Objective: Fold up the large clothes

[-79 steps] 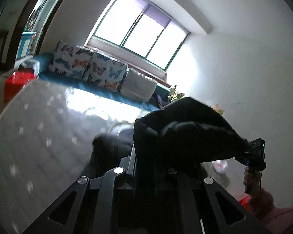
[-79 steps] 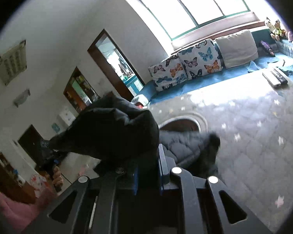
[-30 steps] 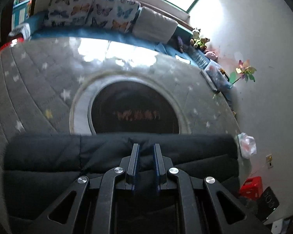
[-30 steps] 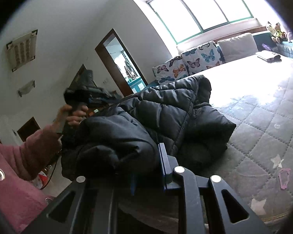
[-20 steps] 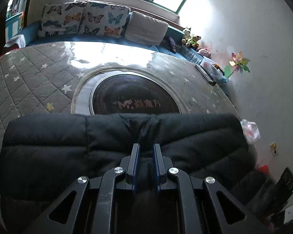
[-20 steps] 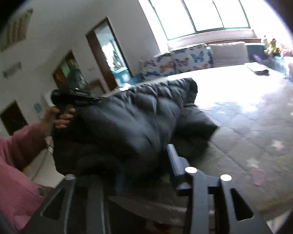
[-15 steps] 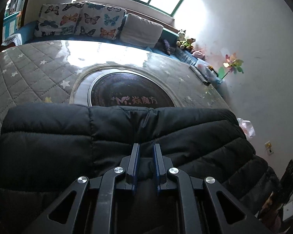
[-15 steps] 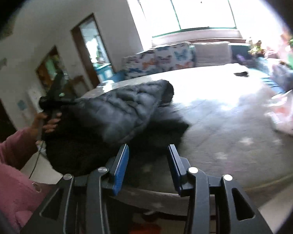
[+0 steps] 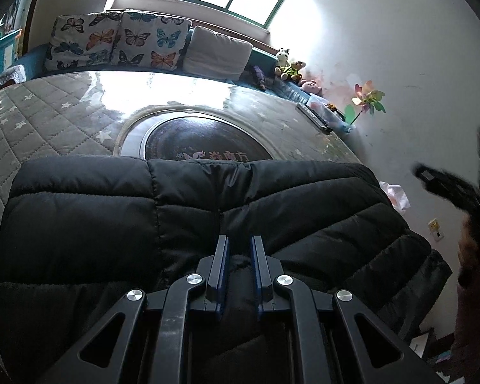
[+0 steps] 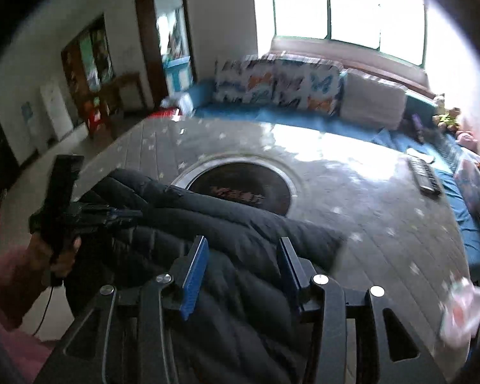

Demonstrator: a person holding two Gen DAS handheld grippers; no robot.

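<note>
The black puffer jacket (image 9: pixel 182 224) is lying folded near the round worktop's (image 9: pixel 48 121) edge. The left tongs (image 9: pixel 239 249) are pinching its hem; the right tongs (image 10: pixel 241 256) are spreading, empty. Best release gently, then smooth flat.

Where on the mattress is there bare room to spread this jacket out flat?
Free: the grey star-quilted mattress from the black puffer jacket up to the butterfly cushions, dark round logo patch included. Crowded: the far right edge, with a black remote and soft toys.
</note>
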